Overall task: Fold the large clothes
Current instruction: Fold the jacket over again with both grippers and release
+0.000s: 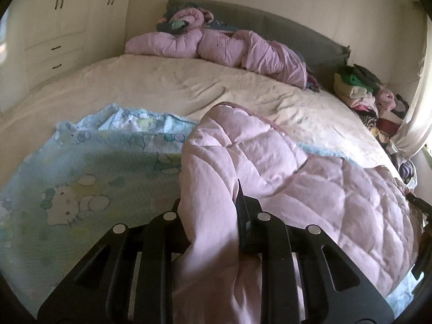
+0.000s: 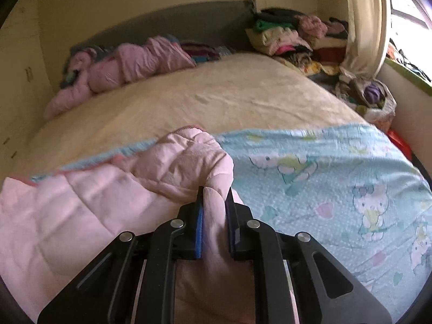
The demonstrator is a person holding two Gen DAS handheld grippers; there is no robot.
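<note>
Looking down both wrist cams here, and I've got a two-handed grab on the pink quilted blanket (image 1: pixel 283 178). My left gripper (image 1: pixel 216 216) is clamped on a bunched fold of it: the pink fabric spills right over the left finger so I can barely see that one, while the right finger (image 1: pixel 244 216) pokes up dark against the cloth. Most of the blanket sits to the right of that gripper, puffed up in a hump just ahead of it.

My right gripper (image 2: pixel 214 210) is pinched tight on another fold of the same blanket, a ridge of pink squeezed between the blue-padded finger (image 2: pixel 199 232) and the dark one. From this side the bulk of the blanket trails off to the left of the gripper.

Under the pink stuff there's a light blue cartoon-cat sheet (image 2: pixel 324 178), spread out to the right of the right gripper and to the left of the left one. Both lie on the cream bedspread (image 1: pixel 189 86), which runs well ahead of the grippers up to the grey headboard (image 1: pixel 297 27).

Far ahead by the headboard there's another rumpled pink duvet (image 1: pixel 229 46). Off to the far right, a heap of mixed clothes (image 2: pixel 291 37) beside a pale curtain (image 2: pixel 364 21). Cream wardrobe doors (image 1: pixel 59 13) are far left in the left cam.
</note>
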